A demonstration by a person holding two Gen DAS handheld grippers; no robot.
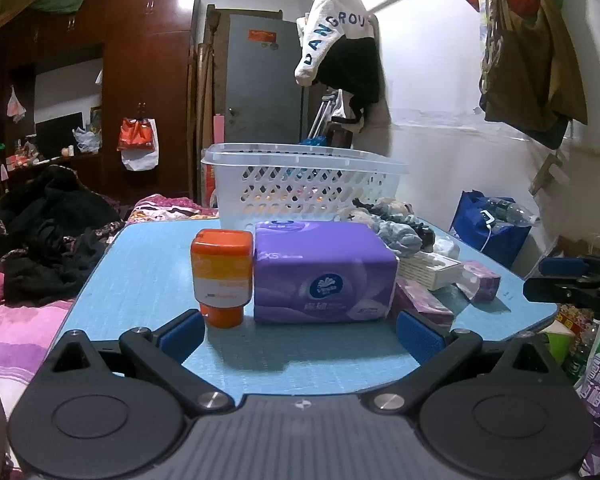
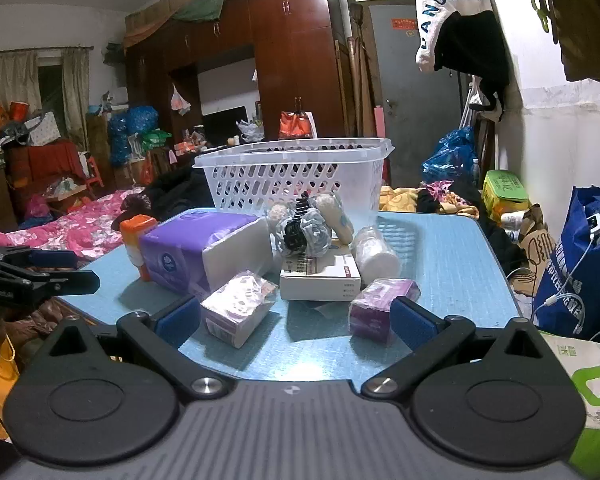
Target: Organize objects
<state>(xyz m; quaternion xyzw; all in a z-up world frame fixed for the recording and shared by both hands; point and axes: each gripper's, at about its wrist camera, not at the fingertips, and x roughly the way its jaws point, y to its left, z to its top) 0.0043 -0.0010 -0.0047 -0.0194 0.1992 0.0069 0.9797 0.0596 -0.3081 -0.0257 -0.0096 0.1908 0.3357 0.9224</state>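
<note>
While both tools hang low at the near edge of the blue table [image 1: 148, 280], the left gripper [image 1: 298, 336] stands spread wide with nothing between its blue pads, and the right gripper [image 2: 296, 322] is likewise released and bare. Just beyond the left one, an orange bottle [image 1: 221, 278] stands on its cap, touching the purple tissue pack [image 1: 324, 272], whose long axis runs across the view. Ahead of the right gripper lie two small purple tissue packets [image 2: 238, 308], a white box [image 2: 320, 276] topped with hair scrunchies [image 2: 308, 228], and a clear roll [image 2: 374, 250] lying on its side. Farther back stands a white lattice basket [image 2: 296, 176]; its contents cannot be made out. A hanging white garment [image 2: 448, 4] reads "LANGROU".
</note>
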